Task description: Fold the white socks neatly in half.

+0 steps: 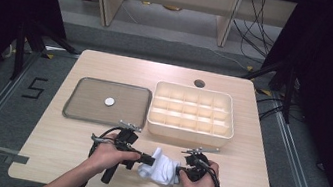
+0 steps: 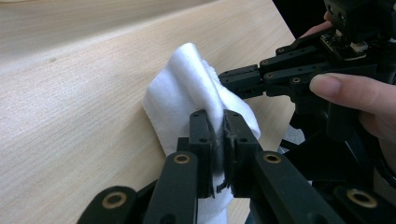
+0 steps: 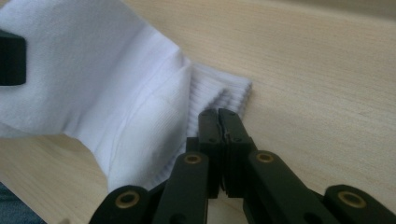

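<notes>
Both hands reach in low over the near edge of the worktop (image 1: 70, 144), claws pointing toward each other. The left claw (image 2: 215, 135) pinches a fold of the white sock (image 1: 159, 167), fabric showing between its jaws. The right claw (image 3: 218, 126) is pressed together at the sock's ribbed cuff (image 3: 219, 95); whether cloth is caught there I cannot tell. The sock sits bunched between them.

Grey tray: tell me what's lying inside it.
Inside the grey tray lies one small white round disc, near the middle; the rest of the tray's floor is bare. What the disc is, or anything beneath it, is too small to tell.
</notes>
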Demonstrator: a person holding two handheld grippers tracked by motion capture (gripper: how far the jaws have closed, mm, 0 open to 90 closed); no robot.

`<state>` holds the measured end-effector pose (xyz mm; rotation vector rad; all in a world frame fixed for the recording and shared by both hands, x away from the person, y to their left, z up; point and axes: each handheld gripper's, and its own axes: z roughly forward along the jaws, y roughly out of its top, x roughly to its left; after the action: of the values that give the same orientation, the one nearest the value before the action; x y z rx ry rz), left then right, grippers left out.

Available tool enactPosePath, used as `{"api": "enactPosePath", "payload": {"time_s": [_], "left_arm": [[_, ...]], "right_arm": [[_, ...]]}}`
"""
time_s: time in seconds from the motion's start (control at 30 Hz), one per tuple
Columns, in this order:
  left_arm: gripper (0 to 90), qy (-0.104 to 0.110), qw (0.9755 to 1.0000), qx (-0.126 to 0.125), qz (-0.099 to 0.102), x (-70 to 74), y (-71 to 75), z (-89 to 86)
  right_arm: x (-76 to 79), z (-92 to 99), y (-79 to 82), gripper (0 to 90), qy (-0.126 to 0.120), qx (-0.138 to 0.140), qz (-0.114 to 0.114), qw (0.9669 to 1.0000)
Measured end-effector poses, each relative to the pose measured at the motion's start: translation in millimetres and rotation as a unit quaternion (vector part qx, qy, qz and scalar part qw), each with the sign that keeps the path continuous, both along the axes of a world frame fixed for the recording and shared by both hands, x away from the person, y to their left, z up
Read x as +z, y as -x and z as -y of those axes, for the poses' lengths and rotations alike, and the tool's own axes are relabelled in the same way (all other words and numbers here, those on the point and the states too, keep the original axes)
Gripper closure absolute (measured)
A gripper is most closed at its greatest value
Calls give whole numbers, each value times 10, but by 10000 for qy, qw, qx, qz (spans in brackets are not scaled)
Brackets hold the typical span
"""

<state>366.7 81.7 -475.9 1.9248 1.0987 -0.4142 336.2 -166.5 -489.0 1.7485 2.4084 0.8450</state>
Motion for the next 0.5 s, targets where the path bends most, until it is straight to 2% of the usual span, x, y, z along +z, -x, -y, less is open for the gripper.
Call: {"api": "enactPosePath", "payload": {"time_s": [0.1,0.13,0.2,0.33,0.37,0.43,0.47,0.5], "left_arm": [[827,-50,9999,-82,55,4,-11,-9],[827,32,10000,2,13,0,-2,5],[827,50,9999,-51,120,-6,-15,4],[827,-2,10000,-54,46,21,-17,5],[827,-21,10000,19,3,34,-14,14],[827,47,10000,38,20,26,-14,18],[827,4,9999,-61,102,24,-27,6],[827,18,10000,-7,46,32,-19,14]], "right_arm": [[-2,-7,-1,888,-4,22,4,10000],[-1,-13,-1,888,46,33,-3,10000],[-2,-28,-2,888,-17,57,3,10000],[1,-53,-6,888,8,14,-35,10000],[-4,-52,-9,889,-3,65,7,10000],[-6,-43,-9,890,-38,154,36,9999],[-14,-38,-12,889,-35,241,78,9997],[-5,-59,-4,890,-31,170,86,9998]]}}
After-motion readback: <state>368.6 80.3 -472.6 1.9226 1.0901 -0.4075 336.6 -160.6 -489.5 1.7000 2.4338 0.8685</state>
